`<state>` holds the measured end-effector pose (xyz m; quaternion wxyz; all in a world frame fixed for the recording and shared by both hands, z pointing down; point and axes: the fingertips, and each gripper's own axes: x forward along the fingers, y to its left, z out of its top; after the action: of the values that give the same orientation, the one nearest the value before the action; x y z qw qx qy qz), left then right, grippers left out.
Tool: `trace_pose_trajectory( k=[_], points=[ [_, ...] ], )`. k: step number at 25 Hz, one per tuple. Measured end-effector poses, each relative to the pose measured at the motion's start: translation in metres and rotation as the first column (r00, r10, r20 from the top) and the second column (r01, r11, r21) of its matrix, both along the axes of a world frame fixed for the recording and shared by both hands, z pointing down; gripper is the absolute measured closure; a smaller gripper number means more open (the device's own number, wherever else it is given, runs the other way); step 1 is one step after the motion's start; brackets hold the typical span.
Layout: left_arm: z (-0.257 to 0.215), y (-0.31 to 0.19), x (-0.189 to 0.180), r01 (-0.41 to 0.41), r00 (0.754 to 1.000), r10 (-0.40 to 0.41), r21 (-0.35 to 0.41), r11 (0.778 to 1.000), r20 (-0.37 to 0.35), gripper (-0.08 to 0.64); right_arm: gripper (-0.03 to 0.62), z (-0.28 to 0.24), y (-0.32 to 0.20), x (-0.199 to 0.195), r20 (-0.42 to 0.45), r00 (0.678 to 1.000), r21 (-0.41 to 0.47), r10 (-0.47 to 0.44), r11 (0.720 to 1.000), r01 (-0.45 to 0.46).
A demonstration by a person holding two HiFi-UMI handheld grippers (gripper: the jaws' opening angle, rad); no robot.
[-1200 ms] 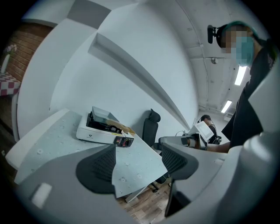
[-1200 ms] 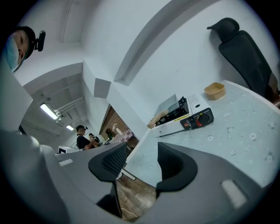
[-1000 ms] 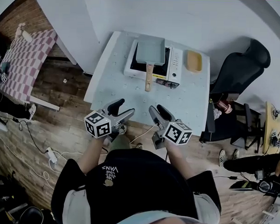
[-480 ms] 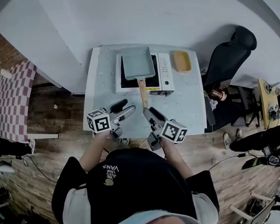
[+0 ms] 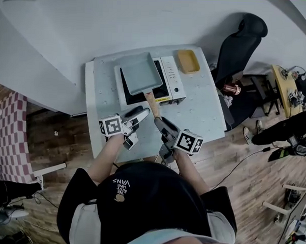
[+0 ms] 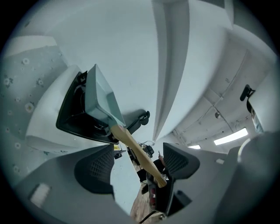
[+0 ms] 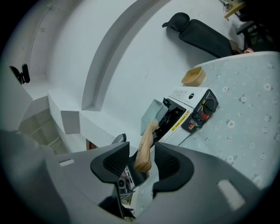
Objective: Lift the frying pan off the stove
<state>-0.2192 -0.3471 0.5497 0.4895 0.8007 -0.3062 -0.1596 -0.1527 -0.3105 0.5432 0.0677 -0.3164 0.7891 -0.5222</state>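
Right gripper view: right gripper [image 7: 142, 160] jaws, just closing, straddle wooden handle [image 7: 145, 148] of frying pan [image 7: 151, 115], not pinching yet, for lift off stove [image 7: 193, 104]. Left gripper [image 6: 136, 165] spread, just widened, nearby.

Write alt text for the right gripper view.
The frying pan's wooden handle sits between the right gripper's jaws, which have just been closing, with a narrow gap on each side. Beyond, the pan rests on a white stove on a speckled table, a tan dish behind it.
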Motion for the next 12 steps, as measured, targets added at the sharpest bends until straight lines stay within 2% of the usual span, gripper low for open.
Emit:
trace_pose_trajectory(
  k=[3, 6, 12],
  points=[
    [0.006, -0.013, 0.003, -0.001, 0.998, -0.001, -0.033, 0.999, -0.064, 0.232, 0.43, 0.002, -0.001, -0.002, 0.008, 1.0, -0.02, 0.029, 0.999, -0.029],
    [0.006, -0.026, 0.009, -0.004, 0.99, -0.001, -0.033, 0.999, -0.143, 0.232, 0.447, 0.005, -0.002, -0.002, 0.024, 0.998, -0.041, 0.065, 0.997, -0.064],
    [0.017, -0.041, 0.017, -0.013, 0.984, -0.001, -0.081, 0.997, -0.176, 0.232, 0.497, 0.004, -0.002, 0.0, 0.037, 0.991, -0.056, 0.129, 0.99, -0.126]
  ],
)
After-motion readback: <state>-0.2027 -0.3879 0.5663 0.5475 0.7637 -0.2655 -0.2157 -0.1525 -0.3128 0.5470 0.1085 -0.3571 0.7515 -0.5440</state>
